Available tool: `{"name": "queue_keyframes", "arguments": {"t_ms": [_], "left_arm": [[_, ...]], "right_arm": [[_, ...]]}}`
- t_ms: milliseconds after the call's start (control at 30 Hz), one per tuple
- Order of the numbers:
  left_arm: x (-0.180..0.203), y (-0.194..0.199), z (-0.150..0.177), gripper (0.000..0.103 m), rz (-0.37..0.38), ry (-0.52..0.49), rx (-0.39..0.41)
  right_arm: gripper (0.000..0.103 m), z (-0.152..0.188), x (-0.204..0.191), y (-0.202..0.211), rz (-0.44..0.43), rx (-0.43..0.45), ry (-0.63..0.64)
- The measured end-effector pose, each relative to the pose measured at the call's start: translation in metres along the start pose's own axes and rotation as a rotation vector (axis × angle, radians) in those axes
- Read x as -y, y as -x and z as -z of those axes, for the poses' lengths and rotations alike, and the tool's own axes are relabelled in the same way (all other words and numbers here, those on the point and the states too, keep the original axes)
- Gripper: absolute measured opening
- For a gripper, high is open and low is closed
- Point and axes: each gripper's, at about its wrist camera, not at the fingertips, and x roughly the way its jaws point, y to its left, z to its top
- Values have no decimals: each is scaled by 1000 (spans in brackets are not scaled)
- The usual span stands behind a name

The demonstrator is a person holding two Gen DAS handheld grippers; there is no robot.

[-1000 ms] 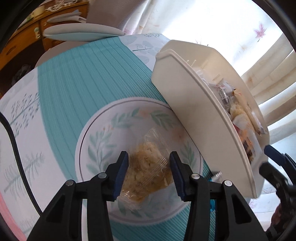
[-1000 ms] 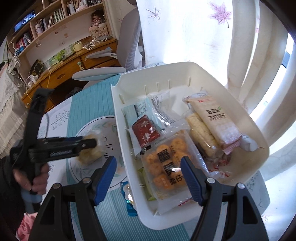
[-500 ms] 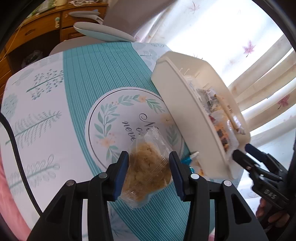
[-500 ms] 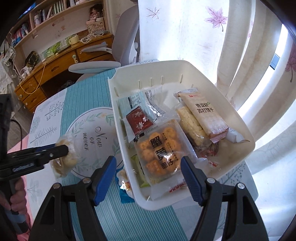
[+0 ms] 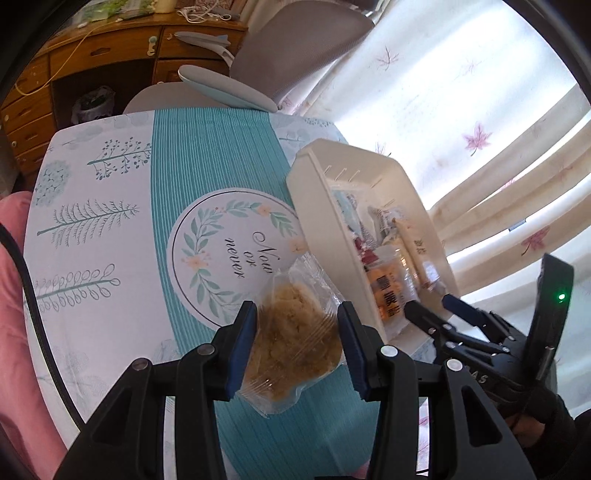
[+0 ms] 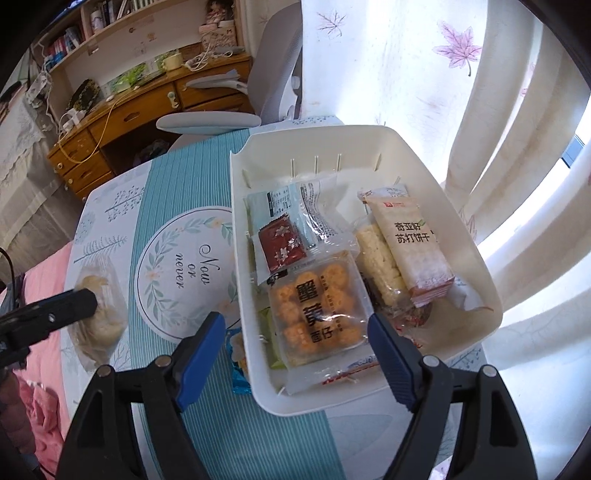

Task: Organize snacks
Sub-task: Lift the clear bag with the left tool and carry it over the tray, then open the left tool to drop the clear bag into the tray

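The left hand-held gripper (image 5: pixel 295 345), clamped on a clear-wrapped snack (image 5: pixel 291 343) above the desk (image 5: pixel 110 229), is mid-carry and next must swing right over the bin (image 6: pixel 491 295), where the right hand-held gripper (image 6: pixel 295 350), just widening, hovers empty.

Bare tablecloth (image 5: pixel 110 236) beside crowded bin (image 6: pixel 491 295)

You're in a home, a study or bedroom corner. You've got a wooden desk (image 6: pixel 122 122) with drawers and cluttered cables, bookshelves (image 6: pixel 92 22) above it, a grey office chair (image 6: pixel 273 85), and leaf-print curtains (image 6: pixel 424 74) over a bright window. The table wears a teal cloth (image 5: pixel 207 155) printed "Now or never". Pink bedding (image 6: pixel 40 295) sits at the edge.
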Motion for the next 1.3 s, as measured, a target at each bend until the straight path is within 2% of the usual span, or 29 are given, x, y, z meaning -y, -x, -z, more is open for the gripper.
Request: {"name": "queue_keyframes", "arguments": {"t_ms": [233,533,1133,1300], "left_arm": [[40,11,2,44,-4,31,42],[85,6,4,44,-20,55,75],[157,-53,-6,44,-28,101,110],[167,-69,-11,44,-79,134,99]], "right_arm": [[84,-8,18,7,-60,-29,59],[85,-19,50,11,-118,-49,97],[86,-28,131,4,-179,-73,138],[86,-31,149,1,-197,-72,120]]}}
